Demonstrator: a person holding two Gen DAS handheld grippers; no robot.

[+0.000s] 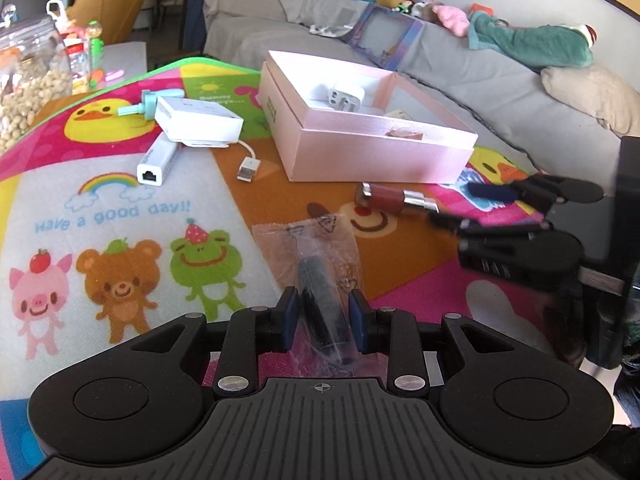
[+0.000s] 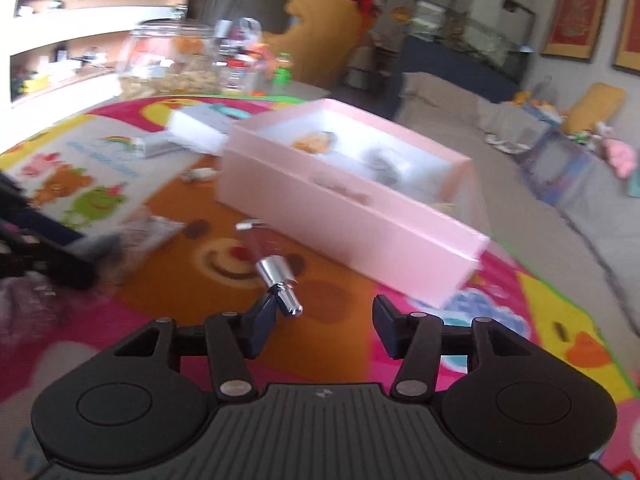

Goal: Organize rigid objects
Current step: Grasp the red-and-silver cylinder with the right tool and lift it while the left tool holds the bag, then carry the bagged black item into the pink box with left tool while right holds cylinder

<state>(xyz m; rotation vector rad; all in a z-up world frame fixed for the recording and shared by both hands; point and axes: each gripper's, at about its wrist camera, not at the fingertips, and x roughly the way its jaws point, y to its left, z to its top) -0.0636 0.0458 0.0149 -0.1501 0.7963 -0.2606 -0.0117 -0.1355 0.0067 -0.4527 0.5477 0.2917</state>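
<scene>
read "have a good day!!" in blue under the rainbow on the mat (image 1: 120, 216). made out "sunny" atop a second, partly hidden line on the mat's green panel (image 1: 210, 98). saw two triangle marks printed on the clear wrapper (image 1: 316, 236). found lettering on the pink box (image 1: 360, 148) side too small to read.

Glossy clear plastic wrapper (image 1: 320, 248), satin pink cardboard box (image 1: 376, 148), shiny metal-capped tube (image 2: 276, 276), matt cloth mat (image 1: 120, 208).

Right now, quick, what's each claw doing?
Left gripper: jaws shut on the clear-wrapped dark tube.
Right gripper: jaws open, holding nothing; the red and silver tube lies just ahead.
</scene>
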